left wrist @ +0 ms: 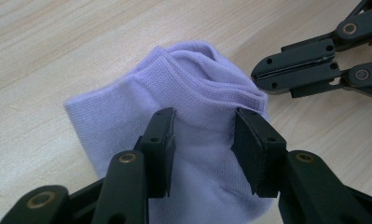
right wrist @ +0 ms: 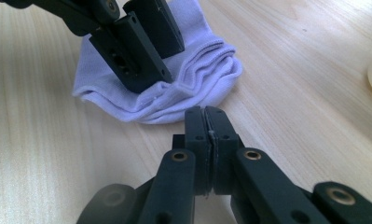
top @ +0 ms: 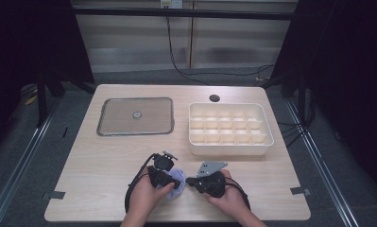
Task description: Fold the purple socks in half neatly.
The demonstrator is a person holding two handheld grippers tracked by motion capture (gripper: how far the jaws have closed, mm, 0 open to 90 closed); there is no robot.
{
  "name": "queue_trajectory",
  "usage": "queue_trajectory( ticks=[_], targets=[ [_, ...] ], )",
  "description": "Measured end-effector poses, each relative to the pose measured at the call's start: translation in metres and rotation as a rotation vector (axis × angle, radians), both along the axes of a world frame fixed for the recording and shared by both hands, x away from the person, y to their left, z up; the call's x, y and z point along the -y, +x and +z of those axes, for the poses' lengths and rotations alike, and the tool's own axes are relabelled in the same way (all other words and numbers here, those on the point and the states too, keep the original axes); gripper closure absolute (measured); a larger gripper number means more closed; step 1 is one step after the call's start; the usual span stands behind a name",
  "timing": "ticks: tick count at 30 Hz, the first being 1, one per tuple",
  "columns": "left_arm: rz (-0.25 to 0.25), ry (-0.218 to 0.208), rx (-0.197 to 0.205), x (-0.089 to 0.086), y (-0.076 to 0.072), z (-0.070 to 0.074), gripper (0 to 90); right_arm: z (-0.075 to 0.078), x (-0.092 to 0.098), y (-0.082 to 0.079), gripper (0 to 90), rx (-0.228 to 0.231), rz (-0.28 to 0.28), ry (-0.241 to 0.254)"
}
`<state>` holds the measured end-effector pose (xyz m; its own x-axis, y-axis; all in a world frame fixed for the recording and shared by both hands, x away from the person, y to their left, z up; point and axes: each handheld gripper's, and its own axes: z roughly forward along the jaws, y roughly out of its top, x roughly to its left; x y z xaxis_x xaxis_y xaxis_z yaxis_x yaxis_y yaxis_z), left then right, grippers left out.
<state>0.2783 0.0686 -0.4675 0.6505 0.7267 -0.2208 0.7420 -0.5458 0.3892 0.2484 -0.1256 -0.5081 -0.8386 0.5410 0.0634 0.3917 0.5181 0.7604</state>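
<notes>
Where the left gripper (left wrist: 203,135) straddles it, the sock (left wrist: 183,93) is part-hidden.

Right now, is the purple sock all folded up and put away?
Folded, it looks like: the sock lies bunched in layers on the table. The left gripper straddles it with fingers apart; the right gripper is shut beside it. The divided box holds no sock yet.

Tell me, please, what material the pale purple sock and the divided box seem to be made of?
Sock: soft knitted fabric, probably cotton blend; fine ribbed stitches and limp folds show in the left gripper view. Divided box: looks like smooth cream plastic, with thin even walls and a slight sheen, though the high view is too distant to be sure.
</notes>
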Motion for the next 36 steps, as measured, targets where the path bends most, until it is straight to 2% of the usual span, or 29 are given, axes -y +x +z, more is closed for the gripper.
queue_trajectory(
  ticks=[5,8,12,14,20,31,36],
  targets=[
    [-0.004,-0.008,-0.005,0.001,-0.001,0.0,53.8,0.0,0.0,0.0,88.8,0.004,-0.001,-0.002],
    [-0.003,-0.026,-0.022,0.0,0.0,0.002,50.1,0.0,0.0,0.0,88.8,0.004,-0.001,-0.002],
    [-0.011,-0.035,-0.02,-0.001,-0.001,0.007,48.1,0.0,0.0,0.0,88.8,0.005,0.0,-0.003],
    [0.001,-0.047,-0.014,-0.001,-0.002,0.01,47.4,0.0,0.0,0.0,88.8,0.004,0.002,-0.003],
    [0.016,-0.06,0.015,-0.011,0.0,0.023,45.3,0.0,0.0,0.0,88.8,0.007,0.001,-0.002],
    [0.074,-0.069,0.001,-0.031,0.002,0.025,44.9,0.0,0.0,0.0,88.9,0.002,0.002,0.0],
    [0.083,-0.063,-0.012,-0.041,0.004,0.024,44.9,0.0,0.0,0.0,88.9,-0.001,0.002,0.001]
  ],
)
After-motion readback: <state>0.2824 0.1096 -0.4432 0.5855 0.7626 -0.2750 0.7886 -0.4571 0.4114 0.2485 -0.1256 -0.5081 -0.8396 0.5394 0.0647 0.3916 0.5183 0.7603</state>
